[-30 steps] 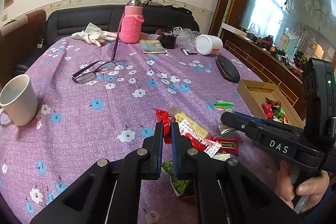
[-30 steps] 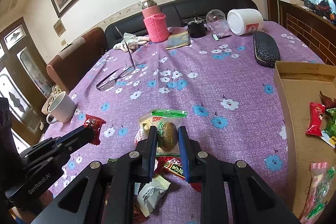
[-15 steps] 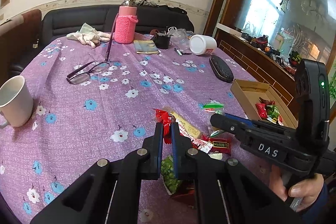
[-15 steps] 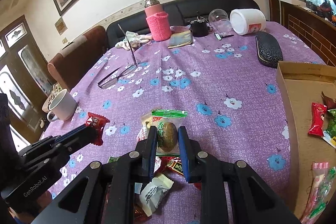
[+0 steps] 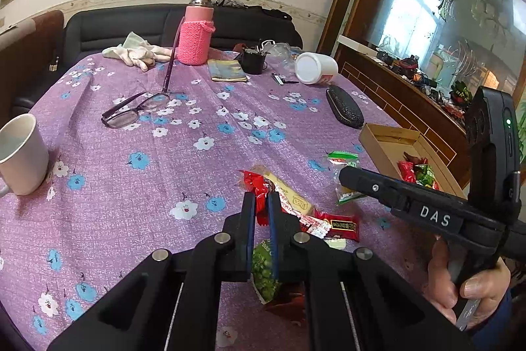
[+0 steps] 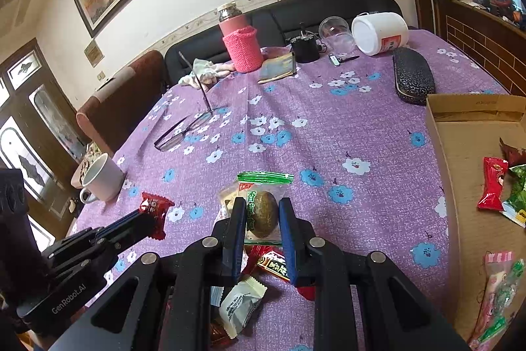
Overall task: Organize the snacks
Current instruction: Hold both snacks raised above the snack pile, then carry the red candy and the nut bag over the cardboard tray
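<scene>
Right wrist view: the right hand-held gripper (image 6: 263,213) is clamped on the egg pack (image 6: 261,209), the left hand-held gripper (image 6: 149,221) pinches a red candy (image 6: 156,209), and the box (image 6: 460,186) at the tabletop's right edge lies nearer the right.

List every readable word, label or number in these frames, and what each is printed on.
"DAS": white label on the right gripper.
"GenRobot.AI": body of the left gripper.
Print on the egg snack packet, the red candy packet and the white jar: too small or blurred.
</scene>
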